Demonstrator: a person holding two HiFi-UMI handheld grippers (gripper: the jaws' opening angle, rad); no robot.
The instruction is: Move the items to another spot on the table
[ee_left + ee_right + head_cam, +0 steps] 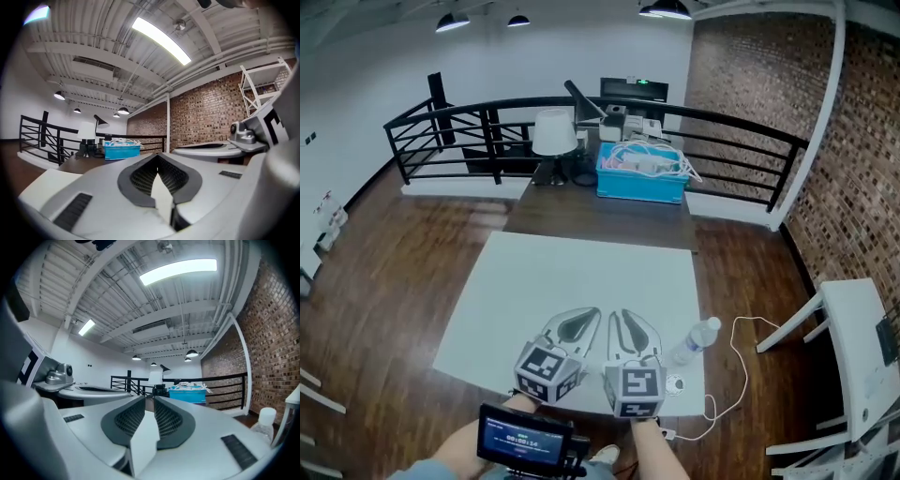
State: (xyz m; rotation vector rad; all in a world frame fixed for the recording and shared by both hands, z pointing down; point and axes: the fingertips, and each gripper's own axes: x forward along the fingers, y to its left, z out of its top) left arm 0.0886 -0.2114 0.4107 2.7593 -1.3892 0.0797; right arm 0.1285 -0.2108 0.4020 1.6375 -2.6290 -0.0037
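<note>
A clear water bottle (698, 339) with a white cap lies near the right front corner of the white table (572, 281); it also shows at the right edge of the right gripper view (265, 420). A small round white piece (675, 383) lies just in front of it. Both grippers hover side by side over the table's near edge, pointing level toward the far end. My left gripper (594, 312) (157, 158) is shut with nothing in it. The right gripper (617, 313) (149, 399) has its tips nearly touching and holds nothing; the bottle lies to its right, apart from it.
Beyond the white table a dark table (600, 211) carries a blue bin of cables (639, 173) (121, 150) (187, 394) and a white lamp (554, 133). A black railing (741, 141) runs behind. A white cable (741, 361) trails on the floor beside a white stand (862, 356).
</note>
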